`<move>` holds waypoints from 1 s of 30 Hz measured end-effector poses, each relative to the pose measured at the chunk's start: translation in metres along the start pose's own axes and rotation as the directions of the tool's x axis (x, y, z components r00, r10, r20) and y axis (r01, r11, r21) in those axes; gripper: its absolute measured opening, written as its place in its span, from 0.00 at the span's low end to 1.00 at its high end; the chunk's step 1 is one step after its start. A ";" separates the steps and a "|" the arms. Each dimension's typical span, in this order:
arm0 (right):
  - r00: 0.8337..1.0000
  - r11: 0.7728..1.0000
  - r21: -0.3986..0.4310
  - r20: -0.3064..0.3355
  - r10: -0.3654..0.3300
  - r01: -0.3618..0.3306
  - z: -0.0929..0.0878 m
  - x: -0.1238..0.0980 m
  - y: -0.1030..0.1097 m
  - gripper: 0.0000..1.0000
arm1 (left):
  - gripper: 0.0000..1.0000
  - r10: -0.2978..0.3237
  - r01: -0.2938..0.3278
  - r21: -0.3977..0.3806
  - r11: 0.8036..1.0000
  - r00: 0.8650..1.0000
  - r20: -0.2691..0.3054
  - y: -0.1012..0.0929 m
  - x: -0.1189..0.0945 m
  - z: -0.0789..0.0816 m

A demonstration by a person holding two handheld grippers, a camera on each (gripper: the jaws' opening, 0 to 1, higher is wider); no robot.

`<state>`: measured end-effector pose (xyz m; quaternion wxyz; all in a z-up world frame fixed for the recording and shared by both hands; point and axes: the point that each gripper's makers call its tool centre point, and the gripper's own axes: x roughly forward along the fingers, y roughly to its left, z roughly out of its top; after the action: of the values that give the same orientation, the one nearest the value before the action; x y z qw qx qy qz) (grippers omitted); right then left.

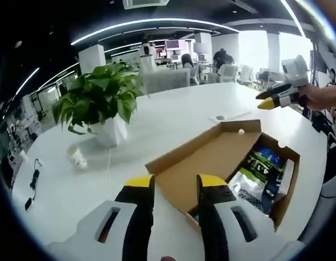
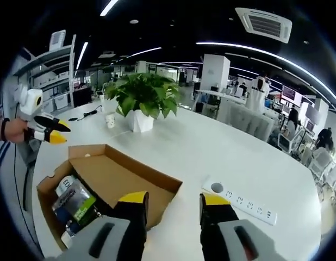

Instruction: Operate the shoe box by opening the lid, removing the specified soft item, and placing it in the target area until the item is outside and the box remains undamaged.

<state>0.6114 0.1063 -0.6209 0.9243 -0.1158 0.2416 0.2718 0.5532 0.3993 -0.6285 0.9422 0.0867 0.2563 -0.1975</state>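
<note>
On the white worktop (image 1: pixel 173 117), seen from my left claw view, a paper cup (image 1: pixel 76 157) lies at the far left near a potted plant (image 1: pixel 103 103). My left claw (image 1: pixel 176 185) hovers with jaws apart, holding nothing, just over the shoe box (image 1: pixel 211 157), whose lid is folded open. Packaged soft items (image 1: pixel 260 171) lie inside its right part. Further right, my right claw (image 1: pixel 274 98) hangs above the worktop, jaws apart and empty. A power strip (image 2: pixel 241 204) rests beside the box.
</note>
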 end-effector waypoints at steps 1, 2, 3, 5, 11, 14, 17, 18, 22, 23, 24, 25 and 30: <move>1.000 1.000 -0.001 0.001 0.000 0.000 -0.001 -0.002 0.001 0.35 | 0.30 -0.002 0.002 0.000 1.000 1.000 0.000 -0.006 -0.004 -0.003; 1.000 1.000 -0.004 0.006 -0.002 0.002 -0.002 -0.010 0.002 0.35 | 0.30 -0.008 0.008 -0.002 1.000 1.000 -0.001 -0.010 -0.006 -0.005; 1.000 1.000 -0.006 0.009 -0.002 0.002 -0.003 -0.014 0.003 0.36 | 0.30 -0.015 0.015 -0.005 1.000 1.000 0.002 -0.016 -0.010 -0.007; 1.000 1.000 -0.014 0.013 -0.005 0.005 -0.007 -0.026 0.006 0.36 | 0.30 -0.027 0.027 0.000 1.000 1.000 -0.002 -0.026 -0.015 -0.014; 1.000 1.000 -0.014 0.025 -0.008 0.008 -0.021 -0.054 0.018 0.36 | 0.32 -0.076 0.075 -0.014 0.997 0.997 -0.021 -0.056 -0.025 -0.032; 1.000 1.000 -0.024 0.020 -0.007 0.008 -0.028 -0.062 0.023 0.36 | 0.32 -0.103 0.102 -0.031 0.994 0.994 -0.034 -0.070 -0.027 -0.041; 1.000 1.000 -0.025 0.025 -0.006 0.007 -0.033 -0.074 0.029 0.37 | 0.32 -0.127 0.125 -0.045 0.991 0.991 -0.043 -0.084 -0.031 -0.049; 1.000 1.000 -0.025 0.027 -0.005 0.005 -0.035 -0.078 0.031 0.37 | 0.32 -0.138 0.136 -0.052 0.989 0.989 -0.048 -0.090 -0.033 -0.052; 0.999 1.000 -0.009 0.036 0.003 -0.003 -0.042 -0.091 0.041 0.38 | 0.34 -0.156 0.152 -0.071 0.986 0.986 -0.063 -0.098 -0.032 -0.062; 0.999 1.000 -0.004 0.040 0.008 -0.007 -0.043 -0.093 0.043 0.39 | 0.34 -0.162 0.156 -0.077 0.985 0.985 -0.065 -0.102 -0.032 -0.064; 0.999 1.000 -0.002 0.041 0.018 -0.018 -0.047 -0.097 0.048 0.40 | 0.35 -0.161 0.156 -0.074 0.985 0.985 -0.068 -0.104 -0.033 -0.065; 0.999 1.000 -0.004 0.039 0.019 -0.019 -0.048 -0.098 0.050 0.41 | 0.35 -0.161 0.157 -0.069 0.985 0.984 -0.070 -0.106 -0.032 -0.066; 0.998 0.999 0.001 0.041 0.038 -0.038 -0.062 -0.112 0.066 0.43 | 0.36 -0.174 0.166 -0.099 0.981 0.982 -0.078 -0.114 -0.030 -0.073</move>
<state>0.4684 0.0898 -0.6220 0.9238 -0.1046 0.2250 0.2916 0.4489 0.3251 -0.6824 0.9130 0.0293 0.3119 -0.2613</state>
